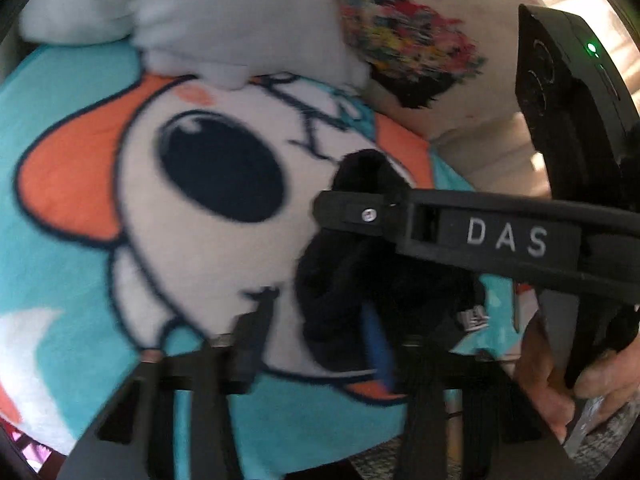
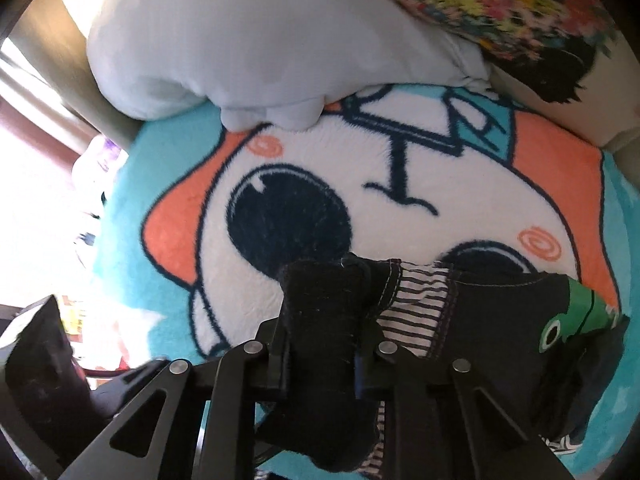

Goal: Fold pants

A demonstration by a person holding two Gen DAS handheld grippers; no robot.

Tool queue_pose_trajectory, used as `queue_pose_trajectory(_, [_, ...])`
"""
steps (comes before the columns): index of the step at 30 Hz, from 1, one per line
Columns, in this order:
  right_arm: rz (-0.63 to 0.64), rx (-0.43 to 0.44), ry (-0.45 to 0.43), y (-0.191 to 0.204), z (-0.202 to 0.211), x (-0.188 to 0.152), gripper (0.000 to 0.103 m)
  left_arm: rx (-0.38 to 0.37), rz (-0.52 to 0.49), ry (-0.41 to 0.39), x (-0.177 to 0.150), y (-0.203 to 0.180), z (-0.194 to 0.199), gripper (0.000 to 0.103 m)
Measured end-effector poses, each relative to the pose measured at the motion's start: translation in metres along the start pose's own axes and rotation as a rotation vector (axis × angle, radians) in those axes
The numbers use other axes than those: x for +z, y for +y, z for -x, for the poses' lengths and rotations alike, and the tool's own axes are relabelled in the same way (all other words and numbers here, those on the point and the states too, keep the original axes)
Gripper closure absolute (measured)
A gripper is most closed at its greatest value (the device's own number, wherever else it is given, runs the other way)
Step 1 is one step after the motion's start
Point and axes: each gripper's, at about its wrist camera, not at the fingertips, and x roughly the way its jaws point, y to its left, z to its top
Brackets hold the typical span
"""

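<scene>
Pants (image 2: 480, 304), small and dark, look soft, light and limp: the cloth bunches and sags wherever it is not held, so it should drape rather than keep a crease, and it seems unlikely to slip out of a firm pinch. A doubled hem or the waistband, where the layers are thickest, is probably the best place to take hold; a pinch on a single layer would likely let the rest trail. They are black with pale stitching along the seams, a striped black-and-white lining showing at the opening, and a green patch with a round eye to the right of the right gripper (image 2: 320, 344). That gripper is closed narrow on a thick bunched fold of the fabric, directly between its fingers. The left gripper (image 1: 332, 344) also has dark cloth between its fingers, though blur makes it hard to tell whether it is truly clamped. The garment hangs just ahead of both, above a plush cartoon blanket (image 2: 168, 280) with a pale pillow (image 2: 240, 48) beyond.
</scene>
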Motion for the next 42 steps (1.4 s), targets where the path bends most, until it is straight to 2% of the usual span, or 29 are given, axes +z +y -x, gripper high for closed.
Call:
queue_pose_trajectory(5, [-0.041,0.100,-0.069,-0.037,0.038,-0.006,0.081,-0.034,-0.032,0.004,0.003,-0.048,-0.004,0.077])
queue_pose_trajectory(7, [-0.074,0.129,-0.094,-0.059,0.055,-0.007,0.081,-0.062,-0.058,0.032,0.005,-0.079,-0.016,0.077])
queue_pose_trajectory(9, [-0.100,0.149,-0.121,-0.082,0.069,-0.011,0.081,-0.057,-0.106,0.059,0.004,-0.109,-0.031,0.077])
queue_pose_trajectory(13, [-0.188,0.156,-0.180,-0.152,0.093,-0.029,0.081,-0.042,-0.178,0.122,0.002,-0.156,-0.064,0.077])
queue_pose_trajectory(16, [-0.284,0.147,-0.198,-0.208,0.098,-0.042,0.080,-0.060,-0.187,0.135,-0.002,-0.173,-0.070,0.077])
queue_pose_trajectory(18, [-0.323,0.152,-0.218,-0.234,0.097,-0.050,0.075,-0.067,-0.174,0.137,-0.003,-0.174,-0.070,0.073])
queue_pose_trajectory(20, [-0.357,0.128,-0.233,-0.257,0.099,-0.060,0.044,-0.064,-0.145,0.143,-0.002,-0.170,-0.073,0.072])
queue_pose_trajectory(21, [-0.383,0.101,-0.257,-0.267,0.105,-0.067,0.039,-0.062,-0.120,0.145,0.000,-0.166,-0.075,0.072])
queue_pose_trajectory(25, [-0.455,0.000,-0.383,-0.293,0.142,-0.088,0.036,-0.038,-0.058,0.145,0.007,-0.155,-0.085,0.072])
queue_pose_trajectory(26, [-0.463,0.003,-0.406,-0.295,0.147,-0.089,0.039,-0.035,-0.052,0.148,0.006,-0.154,-0.087,0.072])
queue_pose_trajectory(27, [-0.468,0.031,-0.423,-0.296,0.152,-0.090,0.041,-0.031,-0.050,0.157,0.005,-0.155,-0.090,0.072])
queue_pose_trajectory(28, [-0.469,0.117,-0.433,-0.294,0.157,-0.089,0.047,-0.026,-0.051,0.169,0.002,-0.157,-0.096,0.072])
queue_pose_trajectory(30, [-0.469,0.276,-0.420,-0.290,0.153,-0.087,0.049,-0.018,-0.062,0.199,-0.004,-0.162,-0.107,0.072])
queue_pose_trajectory(31, [-0.474,0.400,-0.399,-0.287,0.146,-0.084,0.049,-0.013,-0.068,0.211,-0.006,-0.164,-0.113,0.072])
queue_pose_trajectory(32, [-0.484,0.480,-0.376,-0.284,0.137,-0.083,0.049,-0.004,-0.076,0.223,-0.010,-0.165,-0.118,0.072])
queue_pose_trajectory(34, [-0.522,0.584,-0.315,-0.280,0.114,-0.083,0.049,0.013,-0.083,0.239,-0.018,-0.165,-0.127,0.070])
queue_pose_trajectory(36, [-0.548,0.570,-0.265,-0.280,0.096,-0.088,0.049,0.024,-0.082,0.239,-0.023,-0.162,-0.131,0.070])
queue_pose_trajectory(38, [-0.583,0.500,-0.239,-0.287,0.078,-0.097,0.050,0.006,-0.066,0.239,-0.025,-0.157,-0.131,0.070])
queue_pose_trajectory(39, [-0.596,0.461,-0.239,-0.292,0.074,-0.102,0.050,-0.002,-0.055,0.241,-0.024,-0.155,-0.129,0.070])
queue_pose_trajectory(41, [-0.605,0.309,-0.233,-0.301,0.065,-0.109,0.049,-0.027,-0.041,0.240,-0.021,-0.155,-0.122,0.070])
queue_pose_trajectory(42, [-0.599,0.281,-0.229,-0.304,0.063,-0.112,0.048,-0.042,-0.043,0.229,-0.020,-0.156,-0.115,0.070])
